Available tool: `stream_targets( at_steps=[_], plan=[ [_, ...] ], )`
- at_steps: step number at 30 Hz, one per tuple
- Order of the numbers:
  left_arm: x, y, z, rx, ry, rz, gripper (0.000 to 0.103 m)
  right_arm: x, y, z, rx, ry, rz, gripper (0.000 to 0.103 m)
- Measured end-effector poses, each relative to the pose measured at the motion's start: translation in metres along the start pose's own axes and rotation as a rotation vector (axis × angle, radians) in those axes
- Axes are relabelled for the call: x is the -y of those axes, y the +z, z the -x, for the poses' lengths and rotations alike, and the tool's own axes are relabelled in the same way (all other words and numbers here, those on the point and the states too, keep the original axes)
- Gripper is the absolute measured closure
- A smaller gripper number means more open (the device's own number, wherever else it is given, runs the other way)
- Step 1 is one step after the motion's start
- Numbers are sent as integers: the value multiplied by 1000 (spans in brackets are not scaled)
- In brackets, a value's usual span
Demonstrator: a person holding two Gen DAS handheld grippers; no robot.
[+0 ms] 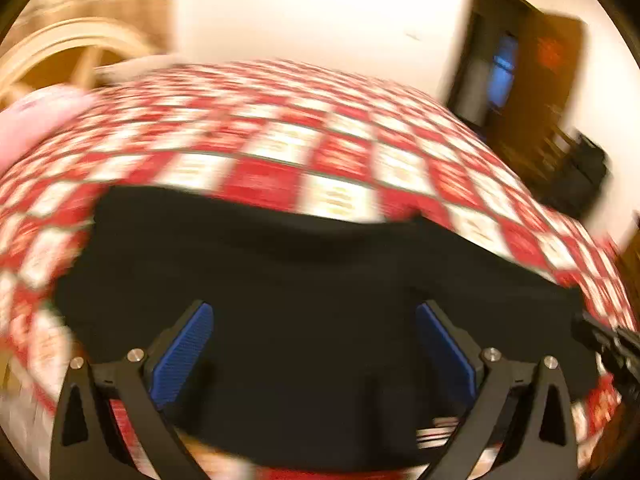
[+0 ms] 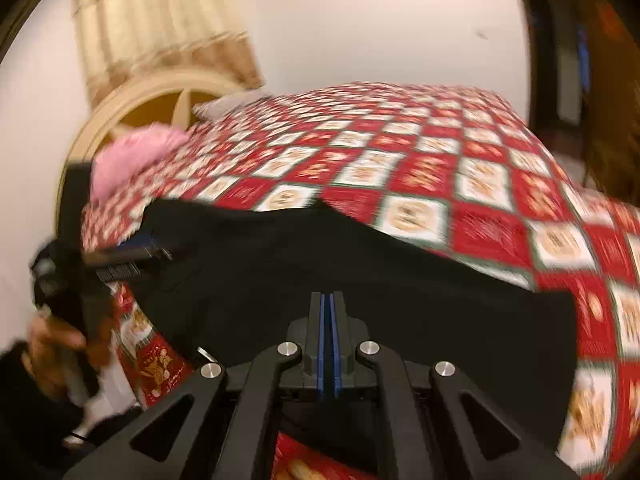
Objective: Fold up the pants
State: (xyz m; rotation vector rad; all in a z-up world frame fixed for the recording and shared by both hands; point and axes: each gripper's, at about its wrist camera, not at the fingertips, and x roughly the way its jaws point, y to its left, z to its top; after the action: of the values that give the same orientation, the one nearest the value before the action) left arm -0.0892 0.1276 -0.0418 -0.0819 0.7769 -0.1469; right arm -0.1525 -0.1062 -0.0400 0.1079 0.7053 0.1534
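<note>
Black pants [image 1: 304,280] lie flat on a bed covered with a red and white checked quilt [image 1: 280,148]. My left gripper [image 1: 314,320] is open just above the near part of the pants, its blue pads [image 1: 184,356] wide apart with nothing between them. In the right wrist view the pants [image 2: 360,280] spread across the near side of the quilt [image 2: 460,184]. My right gripper [image 2: 329,300] is shut, blue pads pressed together over the near edge of the pants; no cloth shows between them. The left gripper [image 2: 132,256] shows at the pants' left edge.
A pink fluffy pillow [image 2: 132,156] lies at the head of the bed by a curved wooden headboard [image 2: 160,92]. A dark doorway [image 1: 516,80] stands at the right. The person's hand [image 2: 60,344] holds the left gripper handle beside the bed.
</note>
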Motion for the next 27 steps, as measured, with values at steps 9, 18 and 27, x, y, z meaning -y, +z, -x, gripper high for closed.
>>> stream_targets(
  at_steps=[9,18,27],
  plan=[
    [-138,-28,2,-12,188,375,0,-72,-9,-69,-87,102,144,100],
    [-157,-39,-30,-47,126,590,0,-77,-29,-88,-128,131,162,100],
    [-159,-29,-28,60,13,677,9,-72,-27,-90,-130,163,97,100]
  ],
)
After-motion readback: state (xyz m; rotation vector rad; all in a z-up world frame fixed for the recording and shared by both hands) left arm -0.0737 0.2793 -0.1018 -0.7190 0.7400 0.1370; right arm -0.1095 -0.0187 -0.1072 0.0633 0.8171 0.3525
